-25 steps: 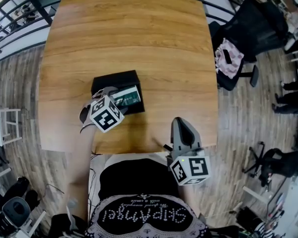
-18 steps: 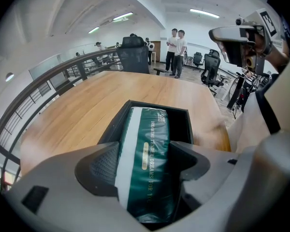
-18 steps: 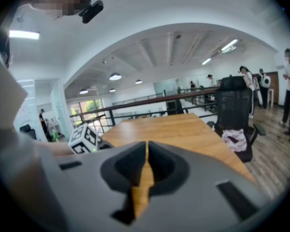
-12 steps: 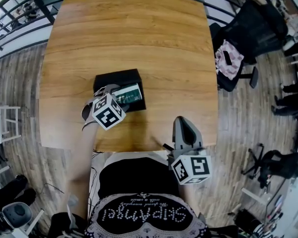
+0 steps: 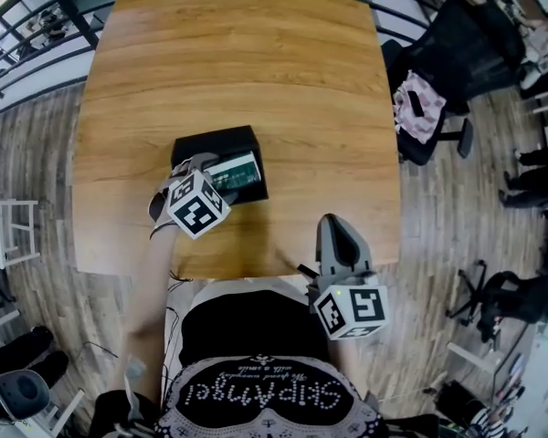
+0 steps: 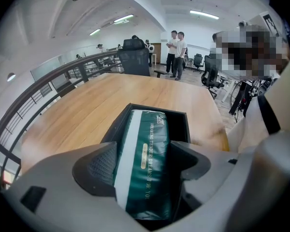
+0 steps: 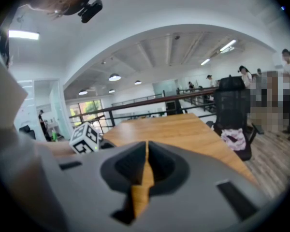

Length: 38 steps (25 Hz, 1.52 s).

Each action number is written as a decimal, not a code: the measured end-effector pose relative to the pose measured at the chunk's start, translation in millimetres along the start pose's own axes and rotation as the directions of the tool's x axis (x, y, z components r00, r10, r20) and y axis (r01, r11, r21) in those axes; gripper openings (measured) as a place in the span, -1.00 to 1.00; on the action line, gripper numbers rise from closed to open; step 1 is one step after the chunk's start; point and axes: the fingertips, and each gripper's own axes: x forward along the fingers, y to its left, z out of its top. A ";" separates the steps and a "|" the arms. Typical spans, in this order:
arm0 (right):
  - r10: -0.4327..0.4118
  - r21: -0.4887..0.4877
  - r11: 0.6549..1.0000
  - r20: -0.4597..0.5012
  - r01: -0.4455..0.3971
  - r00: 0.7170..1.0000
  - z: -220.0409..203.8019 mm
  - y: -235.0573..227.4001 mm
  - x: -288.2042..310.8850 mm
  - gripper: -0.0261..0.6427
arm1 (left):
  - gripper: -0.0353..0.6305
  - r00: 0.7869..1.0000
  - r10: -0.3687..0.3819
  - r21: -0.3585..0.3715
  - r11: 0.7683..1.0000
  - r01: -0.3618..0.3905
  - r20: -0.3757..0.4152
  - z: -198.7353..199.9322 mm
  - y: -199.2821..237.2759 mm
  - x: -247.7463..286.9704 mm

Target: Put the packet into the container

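Wooden flooring surrounds a light wooden desk [image 5: 237, 62]; a dark railing [image 5: 36, 7] curves past its far left corner.

Left of centre on the desk stands a black rectangular open-topped container [image 5: 210, 144]. The left gripper [image 6: 144, 170] reaches over the container's near edge. Its jaws stand partly apart and are closed on a dark green packet with a white stripe and pale lettering [image 6: 150, 139]. The ribbed left pad presses the packet's striped side, and the right jaw lies against its other side. The packet's near end sits between the jaws. Its far end points into the container, and in the head view it fills the container's right part, within the walls. The left gripper view does not show whether the packet rests on the container's floor.

Right of centre, the right gripper [image 7: 146, 170] is held at the near desk edge, in front of the person's torso and well apart from the container. Its jaws are pressed together with nothing between them.

At far right, off the desk, stands a black office chair [image 5: 466, 53] with a pink cloth [image 5: 416, 108] draped on its seat.
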 end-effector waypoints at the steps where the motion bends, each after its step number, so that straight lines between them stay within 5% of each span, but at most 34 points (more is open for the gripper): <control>1: -0.002 0.001 1.000 0.000 0.002 1.000 -0.1 0.4 -0.5 -0.81 | 0.16 1.000 -0.001 -0.006 1.000 0.001 0.012 1.7 0.9 -3.6; 17: -0.021 -0.007 1.000 -0.001 0.021 1.000 -3.0 16.1 -1.9 -0.81 | 0.13 0.987 0.016 -0.081 0.997 -0.003 0.161 13.4 12.8 -34.2; 22: -0.035 -0.005 0.999 0.010 0.035 0.999 -1.5 22.4 -4.3 -0.81 | -0.36 0.961 0.084 -0.149 0.988 -0.045 0.265 26.1 26.0 -54.8; 28: -0.040 -0.007 0.999 0.021 0.040 0.999 -3.9 35.6 -5.6 -0.81 | -0.74 0.895 0.240 -0.226 0.960 -0.163 0.376 36.9 49.6 -90.6; 38: -0.029 -0.025 0.999 0.048 0.031 0.998 -0.2 47.0 -5.5 -0.81 | -0.81 0.728 0.436 -0.453 0.871 -0.192 0.529 52.5 80.0 -164.4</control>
